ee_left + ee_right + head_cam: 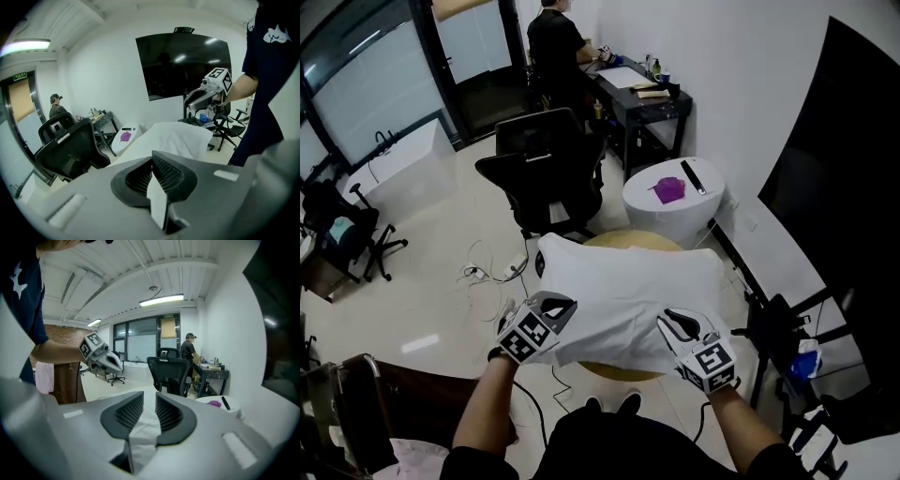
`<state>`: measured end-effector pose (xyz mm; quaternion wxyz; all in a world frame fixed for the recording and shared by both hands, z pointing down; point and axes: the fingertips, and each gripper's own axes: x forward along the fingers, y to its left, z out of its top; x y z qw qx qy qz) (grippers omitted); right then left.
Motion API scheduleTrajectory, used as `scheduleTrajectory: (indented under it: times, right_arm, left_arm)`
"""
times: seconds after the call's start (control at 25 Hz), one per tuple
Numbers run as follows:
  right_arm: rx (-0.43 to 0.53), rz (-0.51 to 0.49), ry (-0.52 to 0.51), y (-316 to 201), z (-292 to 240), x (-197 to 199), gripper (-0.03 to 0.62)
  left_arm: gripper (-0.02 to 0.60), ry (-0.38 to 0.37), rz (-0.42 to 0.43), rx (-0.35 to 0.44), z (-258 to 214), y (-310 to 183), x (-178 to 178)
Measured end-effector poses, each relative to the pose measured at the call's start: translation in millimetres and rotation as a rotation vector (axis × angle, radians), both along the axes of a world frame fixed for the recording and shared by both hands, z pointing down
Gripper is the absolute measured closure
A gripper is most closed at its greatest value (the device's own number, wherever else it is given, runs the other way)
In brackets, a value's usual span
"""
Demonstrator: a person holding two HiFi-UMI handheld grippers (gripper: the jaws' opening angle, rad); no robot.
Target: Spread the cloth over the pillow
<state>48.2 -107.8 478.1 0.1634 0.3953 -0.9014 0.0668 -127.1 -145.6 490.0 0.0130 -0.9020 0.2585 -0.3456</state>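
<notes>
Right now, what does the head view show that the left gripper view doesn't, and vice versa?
Head view only: the left gripper seen from outside, the round wooden table beneath the white cloth, and cables on the floor. Left gripper view only: its jaws shut on a fold of the cloth, and the ceiling light. Both: the cloth, the right gripper, the black office chair, and the person at the desk.

White cloth (628, 286), left gripper (551, 307), right gripper (675, 325) at near edge
</notes>
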Motion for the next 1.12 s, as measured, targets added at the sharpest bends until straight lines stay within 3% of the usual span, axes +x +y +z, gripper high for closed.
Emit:
scheduleTrajectory:
  times: [0.16, 0.44, 0.64, 0.96, 1.12]
  right_arm:
    - [0.023, -0.002, -0.034, 22, -16, -12, 0.585]
    - [0.017, 0.006, -0.04, 70, -21, -44, 0.588]
    - [0.024, 0.025, -0.054, 109, -27, -65, 0.588]
    - [0.013, 0.016, -0.07, 155, -31, -74, 0.588]
    - [0.006, 0.003, -0.075, 163, -32, -71, 0.588]
  left_arm:
    - [0.58, 0.045, -0.011, -0.033, -4, 40, -1]
    - [0.581, 0.128, -0.005, -0.043, -11, 111, -8]
    - [0.581, 0.113, 0.009, -0.008, -5, 161, -20]
    - [0.58, 0.188, -0.002, -0.015, 2, 204, -19]
    - [0.523, 0.183, 0.009, 0.015, -6, 209, -11]
